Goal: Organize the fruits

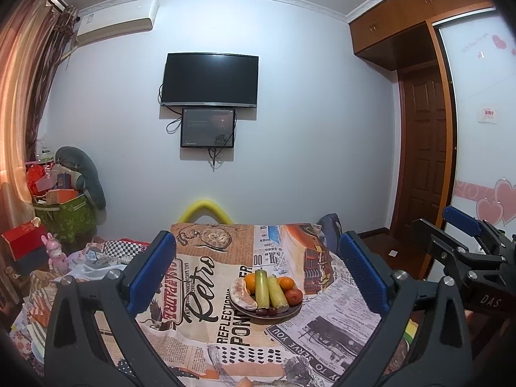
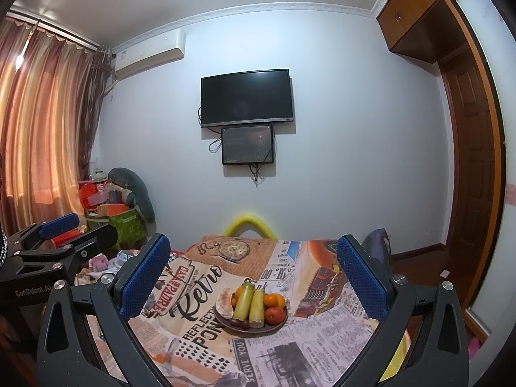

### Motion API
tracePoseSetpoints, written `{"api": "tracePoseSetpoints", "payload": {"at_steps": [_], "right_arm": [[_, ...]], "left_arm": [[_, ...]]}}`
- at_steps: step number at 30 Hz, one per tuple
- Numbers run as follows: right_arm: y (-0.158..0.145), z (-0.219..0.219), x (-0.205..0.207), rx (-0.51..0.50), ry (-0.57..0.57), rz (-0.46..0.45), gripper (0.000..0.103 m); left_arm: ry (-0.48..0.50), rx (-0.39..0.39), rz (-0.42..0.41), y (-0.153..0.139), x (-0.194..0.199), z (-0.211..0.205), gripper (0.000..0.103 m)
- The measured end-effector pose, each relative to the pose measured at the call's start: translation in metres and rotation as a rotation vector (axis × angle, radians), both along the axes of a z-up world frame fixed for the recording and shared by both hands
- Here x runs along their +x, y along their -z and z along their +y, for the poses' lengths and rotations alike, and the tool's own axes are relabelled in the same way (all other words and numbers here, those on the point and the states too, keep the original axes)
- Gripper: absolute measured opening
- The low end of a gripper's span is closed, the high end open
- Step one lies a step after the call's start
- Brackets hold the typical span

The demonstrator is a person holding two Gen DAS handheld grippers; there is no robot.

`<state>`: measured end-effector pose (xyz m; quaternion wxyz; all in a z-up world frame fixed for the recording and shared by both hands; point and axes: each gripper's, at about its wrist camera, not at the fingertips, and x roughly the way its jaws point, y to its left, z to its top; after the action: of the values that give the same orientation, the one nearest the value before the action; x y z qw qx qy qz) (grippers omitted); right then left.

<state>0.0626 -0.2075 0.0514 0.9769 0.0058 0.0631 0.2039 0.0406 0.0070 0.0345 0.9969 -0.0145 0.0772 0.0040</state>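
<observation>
Left jaws: the left gripper (image 1: 258, 274) is spread wide and holding nothing, the plate (image 1: 283, 314) framed squarely between its two blue pads.
Right jaws: the right gripper (image 2: 253, 274) is wide apart too and empty, with the same plate (image 2: 277, 327) sitting between its pads, a touch left of centre.
Why so held: both hang back from the desk (image 1: 200, 322), well apart from the fruit; I judge this a stand-off to size up the pile.
Fruit: all heaped on the one plate, ahead of both jaws, touching each other.
Long pieces: two pale green sticks (image 1: 262, 288), side by side, long axes running away from the jaws, leaning slightly left at the far ends.
Flanks: a peeled citrus segment (image 1: 243, 293) left of them, oranges (image 1: 286, 283) and a red fruit (image 1: 294, 296) right.
Near rim: small dark fruits (image 1: 267, 311), kind unclear.
</observation>
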Motion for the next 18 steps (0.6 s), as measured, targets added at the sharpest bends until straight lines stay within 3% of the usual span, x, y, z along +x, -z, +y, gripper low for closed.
{"api": "tracePoseSetpoints", "payload": {"at_steps": [18], "right_arm": [[0.0,-0.001,0.004,-0.004,0.007,0.009,0.103]], "left_arm": [[0.025,-0.024,0.025,0.001,0.009,0.004,0.103]]}}
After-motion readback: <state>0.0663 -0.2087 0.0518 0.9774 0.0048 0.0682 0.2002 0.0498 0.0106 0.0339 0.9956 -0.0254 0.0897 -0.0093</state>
